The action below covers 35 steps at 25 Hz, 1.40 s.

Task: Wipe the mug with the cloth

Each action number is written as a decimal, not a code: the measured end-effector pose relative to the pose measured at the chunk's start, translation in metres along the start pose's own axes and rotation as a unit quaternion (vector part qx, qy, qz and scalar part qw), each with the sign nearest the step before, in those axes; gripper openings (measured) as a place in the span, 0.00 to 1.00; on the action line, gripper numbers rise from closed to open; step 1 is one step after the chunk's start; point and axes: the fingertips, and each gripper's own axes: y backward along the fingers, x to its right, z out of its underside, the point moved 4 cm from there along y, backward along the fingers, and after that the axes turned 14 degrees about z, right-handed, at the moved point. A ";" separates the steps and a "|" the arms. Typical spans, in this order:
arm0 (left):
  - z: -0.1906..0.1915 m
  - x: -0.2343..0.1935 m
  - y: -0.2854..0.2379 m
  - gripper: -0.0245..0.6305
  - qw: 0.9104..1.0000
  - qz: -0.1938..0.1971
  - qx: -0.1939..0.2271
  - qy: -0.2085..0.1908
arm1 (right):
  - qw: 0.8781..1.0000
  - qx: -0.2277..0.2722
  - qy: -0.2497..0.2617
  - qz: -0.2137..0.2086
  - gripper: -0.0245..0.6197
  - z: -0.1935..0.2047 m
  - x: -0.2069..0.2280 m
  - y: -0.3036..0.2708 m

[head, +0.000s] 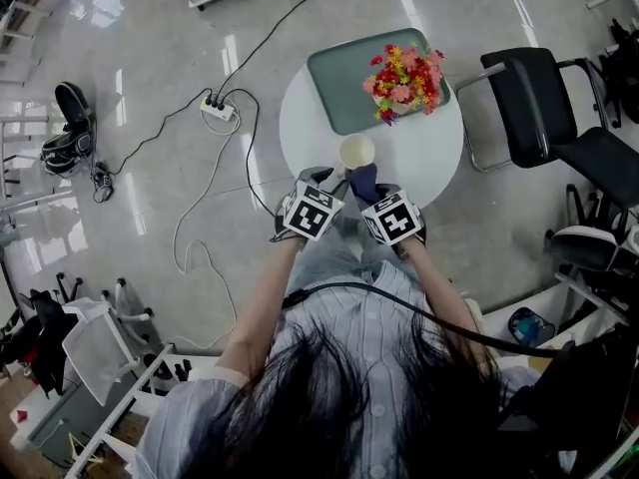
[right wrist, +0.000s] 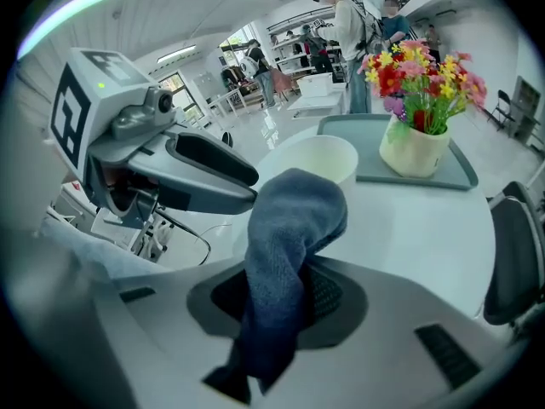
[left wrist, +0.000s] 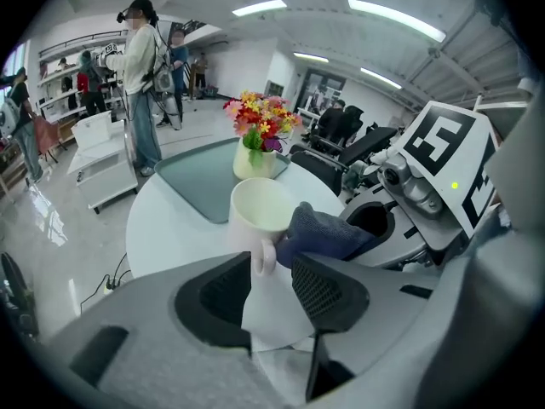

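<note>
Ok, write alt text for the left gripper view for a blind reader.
The tongs of the left gripper close on the handle of a cream mug, while the right gripper holds a dark blue cloth against its side. Behind, a white table carries a vase of flowers on a green tray.

A round white table [head: 439, 163] stands on the glossy floor. Toward its twelve o'clock edge lies a grey-green tray [head: 334, 88], with a pot of red and yellow flowers [head: 404, 80] on the tray's three o'clock end. A black chair [head: 544, 103] stands at the table's three o'clock. A power strip [head: 218, 109] lies at nine, and farther out is what may be a headset [head: 68, 128].
</note>
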 end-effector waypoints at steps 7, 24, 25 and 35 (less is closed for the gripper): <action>-0.001 -0.008 0.003 0.24 1.000 -0.017 -0.007 -0.017 | 1.000 0.002 -0.003 -0.001 0.20 -0.002 0.004 0.000; 0.007 -0.022 0.010 0.20 0.990 0.008 -0.085 -0.116 | 1.000 -0.001 -0.013 0.010 0.20 0.001 0.022 0.000; 0.009 -0.024 0.012 0.20 0.988 0.010 -0.093 -0.123 | 1.000 -0.001 -0.013 0.010 0.20 0.000 0.022 0.000; 0.019 -0.048 0.020 0.20 0.952 0.025 -0.198 -0.232 | 1.000 -0.003 -0.010 0.014 0.20 -0.002 0.026 0.000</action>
